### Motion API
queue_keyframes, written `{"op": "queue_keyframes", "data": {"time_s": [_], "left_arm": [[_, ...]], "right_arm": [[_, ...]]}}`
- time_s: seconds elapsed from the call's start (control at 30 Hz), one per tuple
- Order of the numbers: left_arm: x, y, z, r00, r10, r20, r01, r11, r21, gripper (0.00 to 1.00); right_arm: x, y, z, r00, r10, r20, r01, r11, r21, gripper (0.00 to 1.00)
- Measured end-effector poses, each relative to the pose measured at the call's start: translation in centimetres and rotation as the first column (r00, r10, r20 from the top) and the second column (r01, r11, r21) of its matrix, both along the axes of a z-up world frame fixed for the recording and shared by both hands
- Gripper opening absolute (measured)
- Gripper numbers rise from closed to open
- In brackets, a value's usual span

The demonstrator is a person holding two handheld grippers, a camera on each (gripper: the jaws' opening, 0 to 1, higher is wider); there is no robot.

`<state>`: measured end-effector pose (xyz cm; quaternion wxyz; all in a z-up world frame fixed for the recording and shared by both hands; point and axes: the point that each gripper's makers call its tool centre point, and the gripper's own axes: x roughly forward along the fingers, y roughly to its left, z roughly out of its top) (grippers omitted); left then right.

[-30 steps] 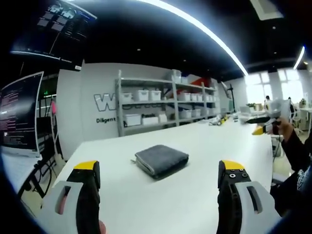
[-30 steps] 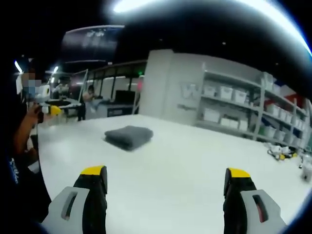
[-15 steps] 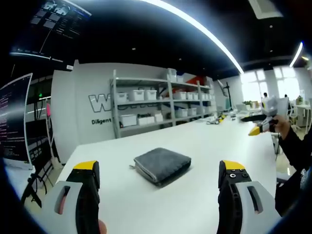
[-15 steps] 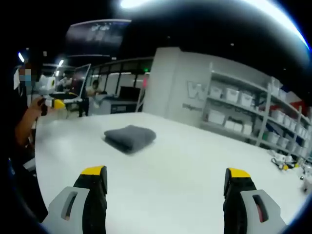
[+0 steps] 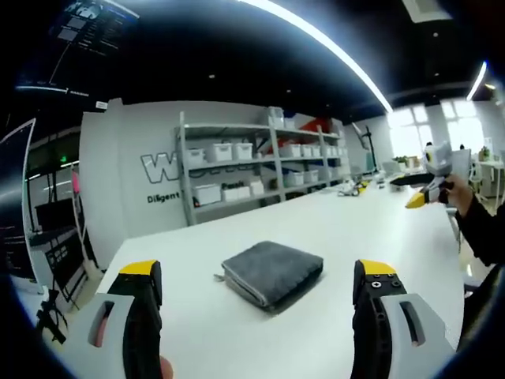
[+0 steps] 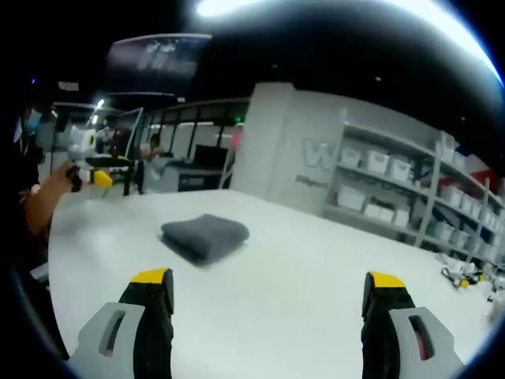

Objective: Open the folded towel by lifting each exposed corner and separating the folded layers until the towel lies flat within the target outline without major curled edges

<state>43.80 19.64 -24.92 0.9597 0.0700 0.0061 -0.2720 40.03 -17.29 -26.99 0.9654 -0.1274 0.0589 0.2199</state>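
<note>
A dark grey folded towel (image 5: pixel 273 272) lies on the white table (image 5: pixel 379 229), ahead of my left gripper (image 5: pixel 260 278), whose yellow-tipped jaws stand wide open and hold nothing. In the right gripper view the same folded towel (image 6: pixel 204 237) rests to the left of centre, well beyond my right gripper (image 6: pixel 268 286), also open with nothing between its jaws. The right gripper (image 5: pixel 430 185) appears far right in the left gripper view, held in a hand. The left gripper (image 6: pixel 88 171) appears far left in the right gripper view, held in a hand too.
Grey shelving (image 5: pixel 260 170) with white bins lines the far wall, which carries lettering. Small objects (image 5: pixel 353 188) sit at the table's far end. Dark monitors (image 5: pixel 16 197) hang at the left. A person's sleeve (image 5: pixel 481 237) is at the right edge.
Both cameras have shifted slightly, and the towel now sits a little lower and larger in each view. The jaws of both grippers stay open.
</note>
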Motion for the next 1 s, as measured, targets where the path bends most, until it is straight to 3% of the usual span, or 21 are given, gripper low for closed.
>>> {"op": "queue_keyframes", "data": {"time_s": [0.13, 0.37, 0.7, 0.77, 1.0], "left_arm": [[0.4, -0.5, -0.1, 1.0, -0.009, -0.005, 0.009, 1.0, -0.008, 0.99], [1.2, -1.1, -0.9, 1.0, -0.012, -0.027, 0.013, 0.999, 0.042, 0.99], [2.9, -0.8, 0.5, 1.0, -0.012, -0.013, 0.013, 0.999, 0.047, 0.99], [3.2, -0.9, 0.7, 1.0, -0.016, -0.016, 0.016, 0.999, 0.041, 0.99], [4.6, -0.8, 0.8, 1.0, -0.012, -0.02, 0.014, 0.997, 0.076, 0.99]], "right_arm": [[0.3, 0.5, -0.2, 1.0, 0.013, -0.001, -0.013, 1.0, 0.002, 1.0], [1.2, 0.7, 0.3, 1.0, 0.013, 0.014, -0.012, 1.0, -0.008, 1.0], [2.7, 2.6, 0.7, 0.998, 0.06, -0.004, -0.06, 0.997, -0.053, 1.0], [3.1, 2.9, 0.7, 0.997, 0.076, -0.013, -0.077, 0.996, -0.034, 1.0], [5.3, 2.5, 1.1, 0.997, 0.072, -0.022, -0.073, 0.997, -0.034, 1.0]]}}
